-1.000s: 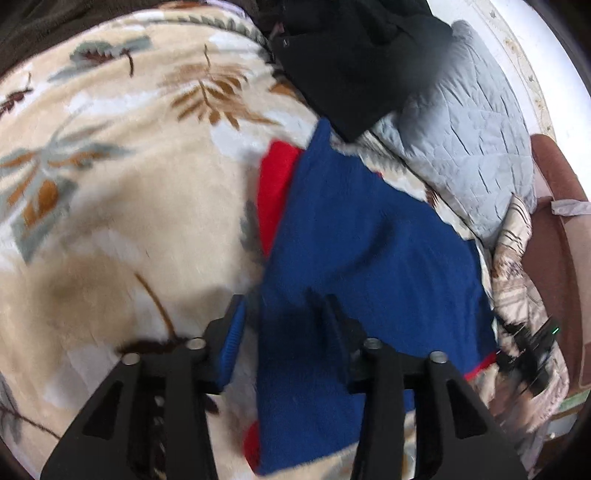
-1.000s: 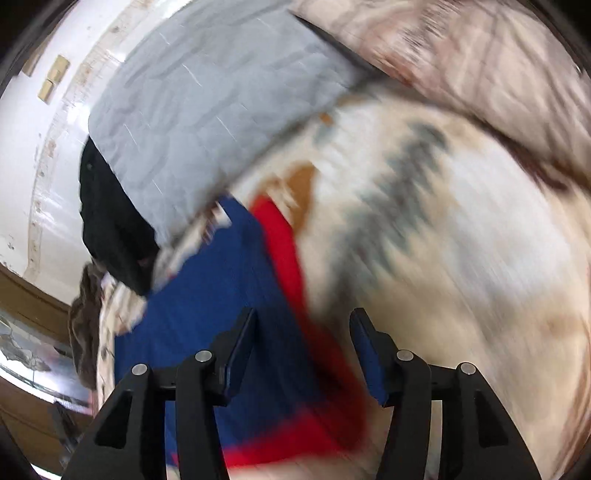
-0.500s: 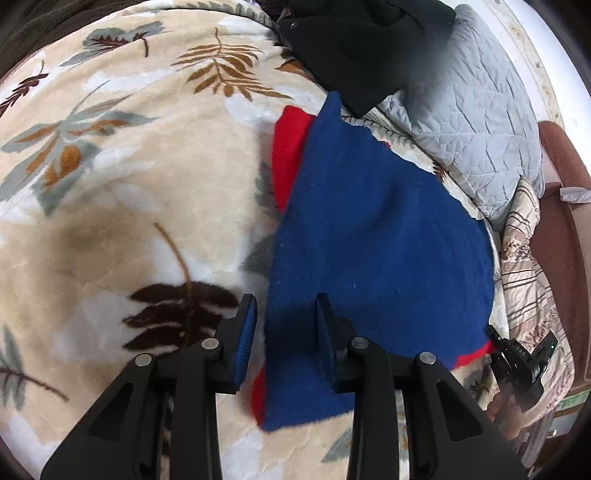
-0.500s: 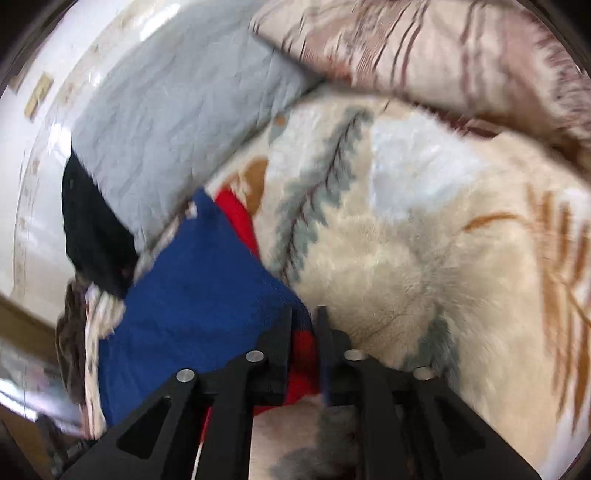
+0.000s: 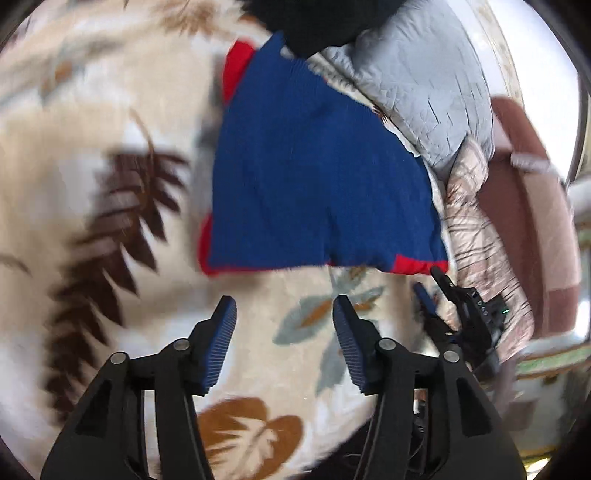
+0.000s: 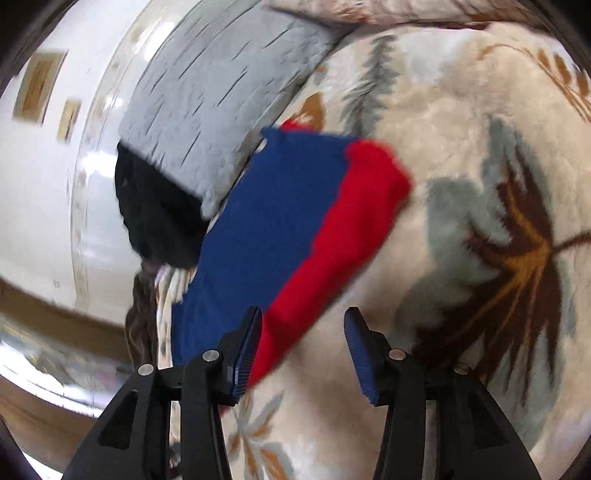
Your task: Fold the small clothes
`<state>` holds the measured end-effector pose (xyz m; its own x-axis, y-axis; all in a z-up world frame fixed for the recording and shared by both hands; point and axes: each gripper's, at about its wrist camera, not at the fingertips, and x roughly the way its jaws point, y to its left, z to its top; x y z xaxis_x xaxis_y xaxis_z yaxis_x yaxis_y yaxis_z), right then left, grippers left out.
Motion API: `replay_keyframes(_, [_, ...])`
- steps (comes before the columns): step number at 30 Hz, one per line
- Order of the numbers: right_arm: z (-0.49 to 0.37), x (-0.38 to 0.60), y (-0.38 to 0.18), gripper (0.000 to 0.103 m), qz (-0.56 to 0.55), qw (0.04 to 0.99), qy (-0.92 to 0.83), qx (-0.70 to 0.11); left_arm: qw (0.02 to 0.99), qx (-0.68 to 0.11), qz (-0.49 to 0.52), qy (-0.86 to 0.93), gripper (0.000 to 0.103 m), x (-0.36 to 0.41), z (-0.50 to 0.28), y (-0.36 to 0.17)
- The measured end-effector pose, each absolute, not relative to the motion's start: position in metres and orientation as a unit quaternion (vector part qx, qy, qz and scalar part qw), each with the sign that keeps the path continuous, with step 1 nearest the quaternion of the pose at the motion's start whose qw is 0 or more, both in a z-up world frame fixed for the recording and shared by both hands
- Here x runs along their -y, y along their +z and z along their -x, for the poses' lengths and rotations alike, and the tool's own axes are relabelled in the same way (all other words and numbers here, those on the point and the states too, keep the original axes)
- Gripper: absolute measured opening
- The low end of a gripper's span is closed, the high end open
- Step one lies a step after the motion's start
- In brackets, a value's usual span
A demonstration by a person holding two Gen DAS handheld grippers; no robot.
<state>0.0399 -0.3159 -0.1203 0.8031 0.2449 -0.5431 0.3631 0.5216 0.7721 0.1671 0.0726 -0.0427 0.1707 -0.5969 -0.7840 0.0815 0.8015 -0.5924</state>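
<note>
A blue knit garment with red trim [image 5: 314, 177] lies folded flat on a cream leaf-patterned blanket [image 5: 92, 184]. My left gripper [image 5: 284, 328] is open and empty, held just short of the garment's near red edge. The right gripper [image 5: 436, 291] shows in the left wrist view by the garment's right red corner. In the right wrist view the same garment [image 6: 280, 229] shows a wide red band [image 6: 343, 240], and my right gripper [image 6: 303, 350] is open and empty with the red band's end between its fingers' line, not gripped.
A grey quilted pillow [image 5: 424, 85] and a black garment [image 5: 314, 22] lie behind the blue one. A striped beige cushion [image 5: 476, 221] and a brown sofa arm [image 5: 528, 206] are at the right. A white wall [image 6: 44, 166] is beyond the bed.
Both grippers have opened and pulled back from the garment's edge, letting it go. The garment now lies farther from the left gripper, its near edge folded square.
</note>
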Motion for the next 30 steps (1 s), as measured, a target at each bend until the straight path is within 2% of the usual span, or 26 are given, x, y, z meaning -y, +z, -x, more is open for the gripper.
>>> replay_keyframes(4, [-0.042,0.335,-0.124,0.053,-0.508,0.813,-0.058,-0.278,0.716,-0.607,0.275,-0.208,0.059,-0.072,-0.174,-0.065])
replay_keyframes(7, [-0.053,0.339,-0.127,0.049,-0.504,0.821,-0.06,-0.261,0.73,-0.577,0.317,-0.182,0.058,-0.081,-0.185,-0.061])
replay_keyframes(8, [-0.056,0.338,-0.126,0.022,-0.498,0.827,-0.053,-0.255,0.739,-0.569,0.319,-0.169,0.037,-0.083,-0.189,-0.06])
replay_keyframes(9, [-0.055,0.339,-0.12,0.008,-0.484,0.838,-0.044,-0.249,0.746,-0.568,0.313,-0.151,0.019,-0.085,-0.193,-0.06])
replay_keyframes(10, [-0.05,0.338,-0.11,0.008,-0.465,0.854,-0.04,-0.23,0.745,-0.572,0.312,-0.143,0.011,-0.088,-0.196,-0.061])
replay_keyframes(13, [-0.045,0.339,-0.095,0.007,-0.448,0.869,-0.053,-0.202,0.743,-0.572,0.319,-0.139,0.01,-0.091,-0.197,-0.059])
replay_keyframes(18, [-0.049,0.354,-0.143,0.009,-0.53,0.801,-0.09,-0.263,0.738,-0.598,0.287,-0.124,0.01,-0.085,-0.194,-0.062])
replay_keyframes(19, [-0.043,0.355,-0.142,0.013,-0.537,0.799,-0.099,-0.254,0.739,-0.599,0.284,-0.123,0.01,-0.085,-0.189,-0.055])
replay_keyframes(20, [-0.035,0.355,-0.137,0.021,-0.535,0.802,-0.118,-0.239,0.742,-0.593,0.286,-0.126,0.01,-0.086,-0.183,-0.048])
replay_keyframes(22, [-0.018,0.35,-0.116,0.031,-0.498,0.826,-0.174,-0.201,0.768,-0.554,0.287,-0.145,0.01,-0.087,-0.165,-0.014])
replay_keyframes(23, [-0.01,0.349,-0.103,0.033,-0.472,0.843,-0.192,-0.171,0.784,-0.534,0.278,-0.15,0.014,-0.084,-0.159,0.001])
replay_keyframes(25, [-0.008,0.342,-0.081,0.033,-0.417,0.881,-0.184,-0.13,0.82,-0.487,0.256,-0.157,0.037,-0.079,-0.152,0.031])
replay_keyframes(26, [-0.014,0.336,-0.076,0.034,-0.394,0.893,-0.174,-0.133,0.838,-0.461,0.243,-0.163,0.06,-0.076,-0.154,0.04])
replay_keyframes(27, [-0.021,0.33,-0.074,0.034,-0.372,0.902,-0.165,-0.145,0.857,-0.436,0.221,-0.16,0.067,-0.071,-0.159,0.046])
replay_keyframes(30, [-0.054,0.322,-0.093,0.032,-0.36,0.896,-0.128,-0.225,0.869,-0.444,0.168,-0.139,0.067,-0.061,-0.193,0.027])
